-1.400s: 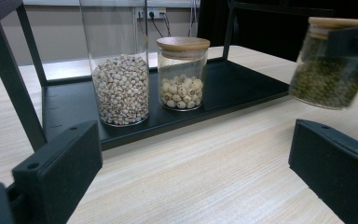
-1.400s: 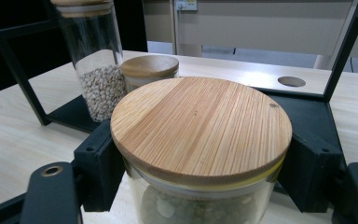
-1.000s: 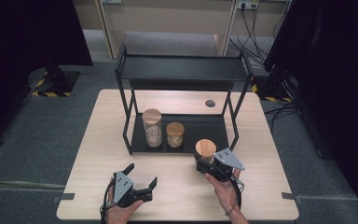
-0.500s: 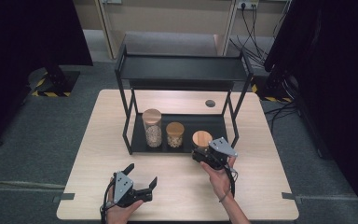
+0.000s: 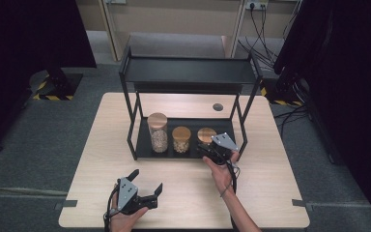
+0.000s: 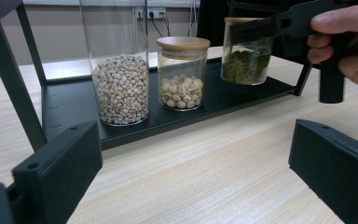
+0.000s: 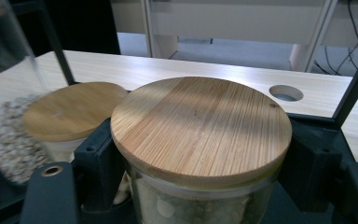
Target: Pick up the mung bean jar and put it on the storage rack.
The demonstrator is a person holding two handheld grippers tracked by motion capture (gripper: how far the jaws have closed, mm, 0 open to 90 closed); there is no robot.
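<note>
Between right gripper [image 7: 200, 186] jaws, green-bean jar [image 7: 200, 135]

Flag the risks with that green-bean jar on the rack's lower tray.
1. The right gripper is clamped just under the wooden lid of the green-bean jar; glass could slip or tip.
2. The jar of pale round seeds stands close beside it; the jaw between them could knock it.
3. The rack's front leg is near the right hand; pulling back could snag it.
</note>
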